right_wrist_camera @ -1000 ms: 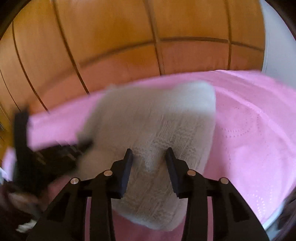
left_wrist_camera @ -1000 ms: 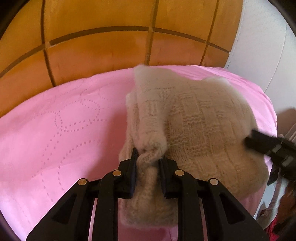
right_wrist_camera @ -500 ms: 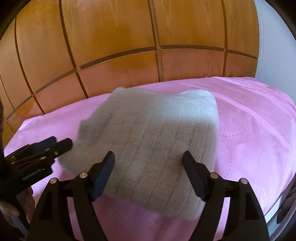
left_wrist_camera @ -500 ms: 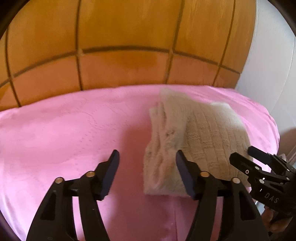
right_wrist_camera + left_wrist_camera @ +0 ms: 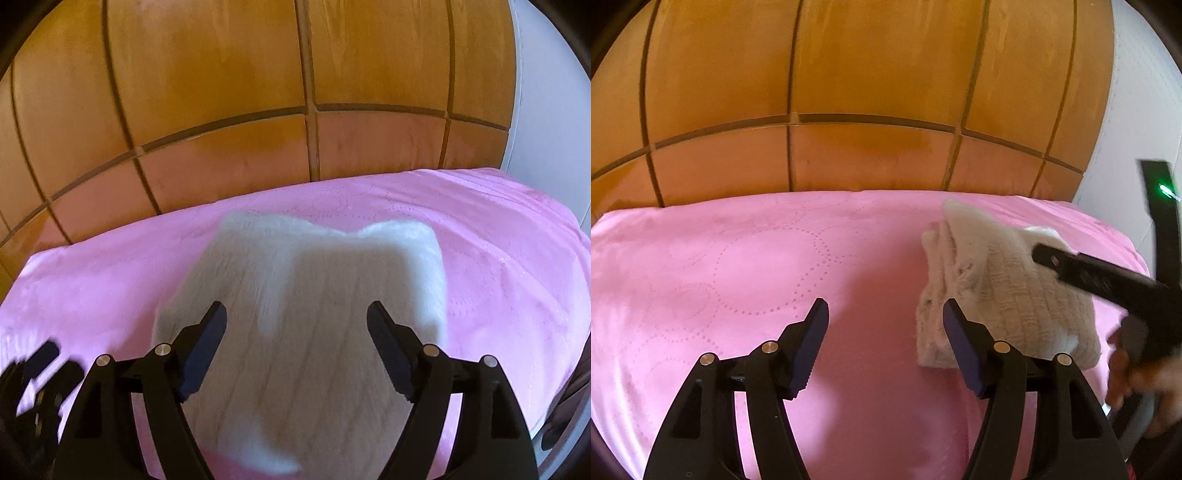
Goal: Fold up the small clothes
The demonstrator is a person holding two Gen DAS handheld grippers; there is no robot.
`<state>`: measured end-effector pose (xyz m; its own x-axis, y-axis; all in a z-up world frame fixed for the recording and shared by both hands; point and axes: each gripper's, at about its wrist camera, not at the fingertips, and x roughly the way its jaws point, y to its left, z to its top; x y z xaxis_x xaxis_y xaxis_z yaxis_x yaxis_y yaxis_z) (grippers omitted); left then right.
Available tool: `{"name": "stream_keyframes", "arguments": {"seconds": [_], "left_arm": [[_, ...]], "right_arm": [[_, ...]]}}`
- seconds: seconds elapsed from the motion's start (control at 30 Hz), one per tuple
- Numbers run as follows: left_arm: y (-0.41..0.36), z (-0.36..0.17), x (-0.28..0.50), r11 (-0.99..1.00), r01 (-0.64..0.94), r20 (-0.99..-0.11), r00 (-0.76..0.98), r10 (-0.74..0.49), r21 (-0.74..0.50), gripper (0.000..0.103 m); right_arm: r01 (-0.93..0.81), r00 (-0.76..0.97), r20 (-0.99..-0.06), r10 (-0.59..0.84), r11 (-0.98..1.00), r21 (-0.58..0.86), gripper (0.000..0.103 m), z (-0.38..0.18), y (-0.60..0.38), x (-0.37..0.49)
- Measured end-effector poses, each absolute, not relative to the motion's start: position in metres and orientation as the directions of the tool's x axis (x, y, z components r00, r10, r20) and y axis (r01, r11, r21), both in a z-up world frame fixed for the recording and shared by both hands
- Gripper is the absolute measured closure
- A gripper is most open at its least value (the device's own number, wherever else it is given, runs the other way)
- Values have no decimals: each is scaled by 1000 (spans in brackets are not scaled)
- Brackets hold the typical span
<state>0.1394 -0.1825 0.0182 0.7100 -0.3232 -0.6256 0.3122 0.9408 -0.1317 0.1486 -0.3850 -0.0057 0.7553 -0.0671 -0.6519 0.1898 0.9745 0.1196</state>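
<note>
The cream knitted garment (image 5: 1004,291) is lying folded on the pink quilted bedspread (image 5: 738,277), sitting at about three o'clock in the left wrist view, with its stacked folded edges facing nine o'clock. The left gripper (image 5: 884,314) is hanging over bare pink fabric with its jaws standing wide and nothing between them; they have just been opening, and the right finger's tip is showing just beside the garment's near left corner. At three o'clock the right gripper (image 5: 1108,280) is crossing over the garment's far right part, blurred, with a hand (image 5: 1137,376) below it at four o'clock. An orange panelled headboard (image 5: 868,110) is filling the twelve o'clock side. In the right wrist view the cream knitted garment (image 5: 314,314) is lying at the centre, blurred, running from twelve to six o'clock on the pink quilted bedspread (image 5: 509,277). The right gripper (image 5: 295,317) is hovering above it with jaws spread wide, having just been opening, gripping nothing. The left gripper (image 5: 37,365) is showing at eight o'clock, blurred.
</note>
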Motion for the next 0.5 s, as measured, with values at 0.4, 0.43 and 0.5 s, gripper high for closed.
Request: {"name": "stream_keyframes", "arguments": {"seconds": [0.4, 0.43, 0.5], "left_arm": [[-159, 6, 150, 965, 225, -652, 713, -259, -137, 28], [-157, 5, 150, 966, 220, -653, 712, -256, -139, 28], [-154, 4, 150, 968, 210, -660, 710, -247, -136, 28]], "right_arm": [[204, 672, -719, -178, 978, -51, 18, -46, -349, 233], [206, 675, -716, -176, 978, -47, 18, -46, -350, 232], [202, 686, -708, -167, 979, -35, 17, -44, -352, 228]]}}
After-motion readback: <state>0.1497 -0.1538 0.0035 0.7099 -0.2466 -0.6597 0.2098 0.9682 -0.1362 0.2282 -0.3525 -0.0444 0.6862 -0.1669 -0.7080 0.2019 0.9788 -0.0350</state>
